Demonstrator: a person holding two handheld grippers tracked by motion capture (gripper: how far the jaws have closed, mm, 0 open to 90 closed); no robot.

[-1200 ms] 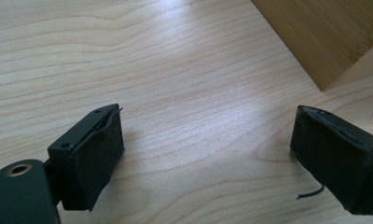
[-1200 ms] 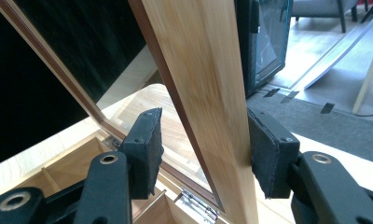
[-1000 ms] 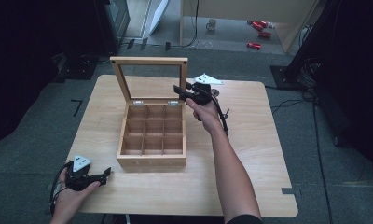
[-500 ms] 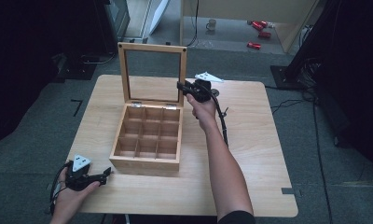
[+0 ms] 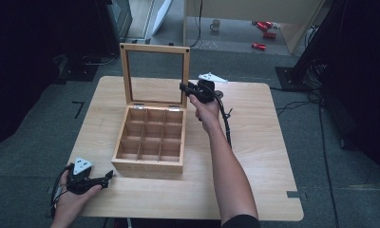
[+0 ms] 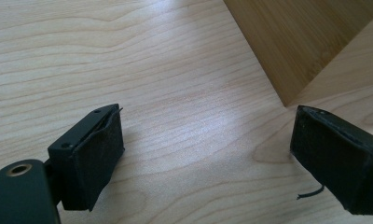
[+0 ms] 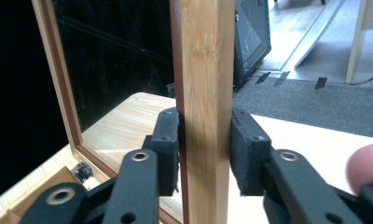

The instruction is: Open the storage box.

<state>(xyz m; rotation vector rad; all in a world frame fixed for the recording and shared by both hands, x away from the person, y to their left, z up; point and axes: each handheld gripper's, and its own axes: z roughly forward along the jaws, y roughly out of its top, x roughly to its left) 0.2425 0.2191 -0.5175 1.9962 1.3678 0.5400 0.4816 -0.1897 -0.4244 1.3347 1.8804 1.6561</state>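
A wooden box (image 5: 150, 164) with a grid of empty compartments stands mid-table. Its glass-paned lid (image 5: 155, 48) is raised upright on hinges at the back. My right gripper (image 5: 185, 89) is shut on the lid's right frame bar (image 7: 207, 93), with one pad on each face of the bar. My left gripper (image 5: 107, 176) rests open on the table near the front left corner of the box. In the left gripper view its pads (image 6: 98, 154) stand wide apart over bare wood, with a corner of the box (image 6: 287, 51) ahead.
The wooden table (image 5: 259, 156) has free room to the right of the box and along its front edge. On the floor beyond the table lie cables, a mug (image 5: 216, 23) and red objects (image 5: 264, 33). Dark equipment stands at both sides.
The lid has swung up from a back-tilted position to upright, with my right gripper holding its right edge. The box shifted slightly towards the left. The left gripper has stayed put.
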